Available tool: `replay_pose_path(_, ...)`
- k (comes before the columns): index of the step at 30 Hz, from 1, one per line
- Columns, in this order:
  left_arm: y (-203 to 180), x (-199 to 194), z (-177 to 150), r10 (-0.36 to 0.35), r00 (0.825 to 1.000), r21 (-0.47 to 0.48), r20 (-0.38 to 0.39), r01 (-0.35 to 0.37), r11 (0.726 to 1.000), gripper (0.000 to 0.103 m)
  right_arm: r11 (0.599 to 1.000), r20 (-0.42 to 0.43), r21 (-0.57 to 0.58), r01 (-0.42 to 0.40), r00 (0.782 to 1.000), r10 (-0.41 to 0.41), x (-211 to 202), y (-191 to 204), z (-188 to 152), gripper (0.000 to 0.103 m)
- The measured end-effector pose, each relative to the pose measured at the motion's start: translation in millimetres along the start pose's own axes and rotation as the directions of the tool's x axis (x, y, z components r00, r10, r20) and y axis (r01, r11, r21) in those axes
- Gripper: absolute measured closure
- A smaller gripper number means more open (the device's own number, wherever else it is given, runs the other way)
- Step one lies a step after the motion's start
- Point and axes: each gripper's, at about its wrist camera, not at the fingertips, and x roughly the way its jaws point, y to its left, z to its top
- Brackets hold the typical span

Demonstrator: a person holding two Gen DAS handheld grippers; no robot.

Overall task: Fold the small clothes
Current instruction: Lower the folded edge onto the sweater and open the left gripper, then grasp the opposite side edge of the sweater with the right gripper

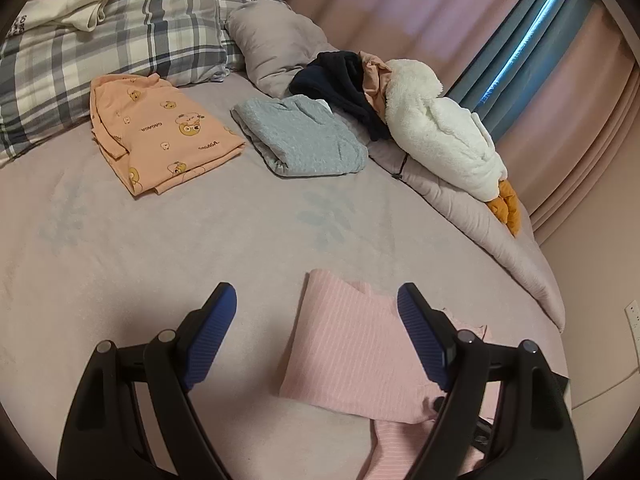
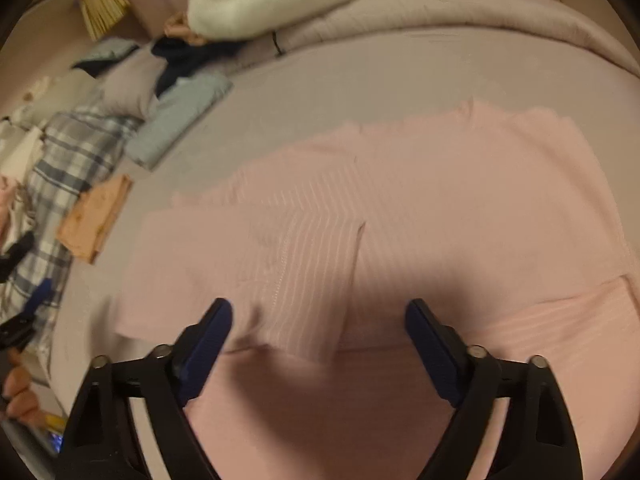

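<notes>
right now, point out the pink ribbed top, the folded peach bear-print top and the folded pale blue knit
pink ribbed top (image 2: 460, 200), right wrist view, mid body
folded peach bear-print top (image 1: 160, 132), left wrist view, centre of fold
folded pale blue knit (image 1: 304, 140), left wrist view, top face

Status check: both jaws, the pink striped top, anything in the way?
Left gripper open, empty, at the pink striped top's edge. Right gripper open above it. Top partly folded on the bed. Folded peach and grey pieces well clear.

Left gripper (image 1: 316, 300), black arms, blue pads, jaws wide apart, nothing between them, angled downward, right gripper (image 2: 319, 314), same build, jaws spread, empty, tilted steeply down, bare fingers (image 2: 18, 394) at near left edge
</notes>
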Motion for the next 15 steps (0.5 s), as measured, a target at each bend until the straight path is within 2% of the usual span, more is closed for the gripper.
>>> replay_pose_path(3, -0.9, 0.2, 0.3, -0.003, 1.0, 0.009, -0.002, 0.003, 1.0, 0.021, 0.997, 0.016, -0.052, 0.065, 0.998, -0.064, 7.7, 10.3, -3.3, 0.02)
replay_pose_path(5, -1.9, 0.8, 0.2, -0.001, 1.0, 0.009, -0.002, 0.001, 1.0, 0.021, 0.994, 0.025, -0.077, 0.08, 0.997, -0.078, 7.6, 14.0, -3.5, 0.029)
replay_pose_path(7, -2.2, 0.6, 0.2, 0.001, 1.0, 0.009, -0.003, -0.001, 1.0, 0.021, 0.987, 0.042, -0.108, 0.122, 0.992, -0.118, 6.6, 18.1, -5.4, 0.05)
replay_pose_path(8, -2.3, 0.6, 0.3, 0.0, 1.0, 0.008, -0.006, 0.0, 1.0, 0.021, 0.985, 0.049, -0.119, 0.128, 0.991, -0.123, 6.4, 17.3, -4.5, 0.055)
replay_pose_path(10, -2.8, 0.3, 0.2, -0.001, 1.0, 0.01, -0.007, 0.002, 1.0, 0.021, 0.983, 0.057, -0.136, 0.121, 0.992, -0.114, 3.1, 16.0, -3.2, 0.078)
replay_pose_path(12, -3.0, -0.3, 0.5, -0.002, 1.0, 0.011, -0.005, 0.002, 1.0, 0.021, 0.983, 0.056, -0.154, 0.096, 0.995, -0.088, 0.5, 17.4, -1.2, 0.093)
replay_pose_path(15, -4.1, -1.4, -0.2, -0.004, 1.0, 0.014, -0.002, 0.004, 1.0, 0.021, 0.979, 0.092, -0.181, 0.09, 0.993, -0.074, -14.5, 22.4, 0.5, 0.093)
